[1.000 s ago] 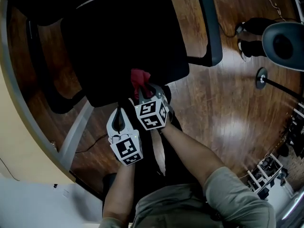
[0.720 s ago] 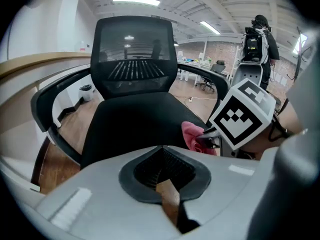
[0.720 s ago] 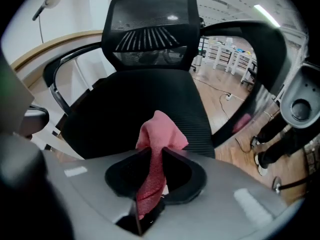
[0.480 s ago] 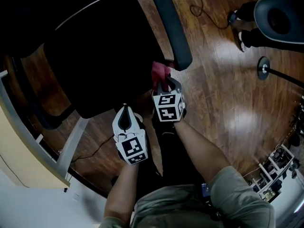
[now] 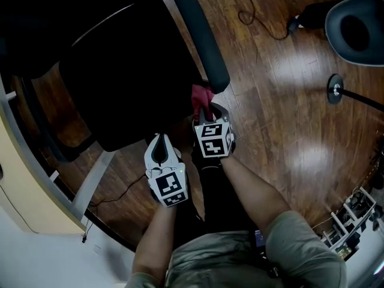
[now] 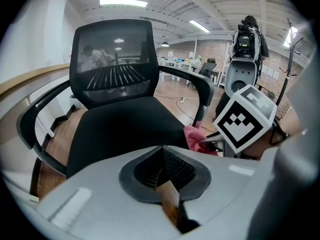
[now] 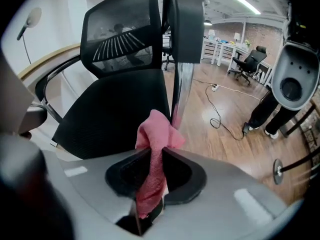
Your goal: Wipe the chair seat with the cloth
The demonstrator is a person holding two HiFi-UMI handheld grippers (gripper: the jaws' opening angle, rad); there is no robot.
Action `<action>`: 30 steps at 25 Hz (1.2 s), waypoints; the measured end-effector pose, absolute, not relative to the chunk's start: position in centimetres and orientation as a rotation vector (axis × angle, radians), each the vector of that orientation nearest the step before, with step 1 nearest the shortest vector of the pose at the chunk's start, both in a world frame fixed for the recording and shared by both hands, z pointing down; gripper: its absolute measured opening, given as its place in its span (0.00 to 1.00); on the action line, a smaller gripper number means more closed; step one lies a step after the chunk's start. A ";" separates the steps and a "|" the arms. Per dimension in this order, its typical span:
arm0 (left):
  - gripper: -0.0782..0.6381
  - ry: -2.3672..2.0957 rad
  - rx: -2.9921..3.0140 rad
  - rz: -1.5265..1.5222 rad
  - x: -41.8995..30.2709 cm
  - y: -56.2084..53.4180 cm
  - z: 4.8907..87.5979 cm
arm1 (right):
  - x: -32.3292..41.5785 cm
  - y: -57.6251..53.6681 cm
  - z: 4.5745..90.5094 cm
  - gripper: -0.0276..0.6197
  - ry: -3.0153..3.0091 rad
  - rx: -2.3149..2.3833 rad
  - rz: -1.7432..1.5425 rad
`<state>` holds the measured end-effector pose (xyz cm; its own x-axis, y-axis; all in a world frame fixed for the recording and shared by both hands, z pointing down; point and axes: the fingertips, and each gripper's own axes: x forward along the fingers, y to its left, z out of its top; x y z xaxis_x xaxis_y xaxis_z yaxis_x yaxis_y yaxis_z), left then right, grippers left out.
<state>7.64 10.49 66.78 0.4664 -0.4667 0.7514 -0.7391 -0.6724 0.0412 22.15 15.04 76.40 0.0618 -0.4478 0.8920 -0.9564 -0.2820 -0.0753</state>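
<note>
Cloth (image 5: 202, 96) sits pinched in the right hand-held gripper (image 5: 206, 109) at frame centre, by the edge of the chair seat (image 5: 132, 83); left hand-held gripper (image 5: 159, 141) closed, empty. Best lower the cloth flat onto the seat, then sweep broadly.

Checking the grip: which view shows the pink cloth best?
Right gripper view: the pink cloth is pinched, close up, in the right claw. Head view shows only a tuft; left gripper view, a small patch.
</note>
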 end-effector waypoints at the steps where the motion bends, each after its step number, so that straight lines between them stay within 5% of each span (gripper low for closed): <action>1: 0.12 -1.026 2.356 1.041 7.5 10.4 66.3 | 22.0 15.2 75.8 0.14 -1.411 1.785 1.177; 18: 0.12 -1.222 2.384 0.899 2.2 8.2 46.6 | 17.9 14.2 49.9 0.14 -1.872 1.725 0.872; 30: 0.12 -1.446 2.292 0.624 -9.6 9.8 35.7 | 6.3 11.1 34.8 0.14 -2.194 1.560 0.563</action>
<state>-9.63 9.79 35.65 0.3790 -0.7503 0.5417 -0.9088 -0.4121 0.0651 6.28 11.14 34.83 -0.3053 -0.7930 0.5271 -0.9488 0.3002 -0.0979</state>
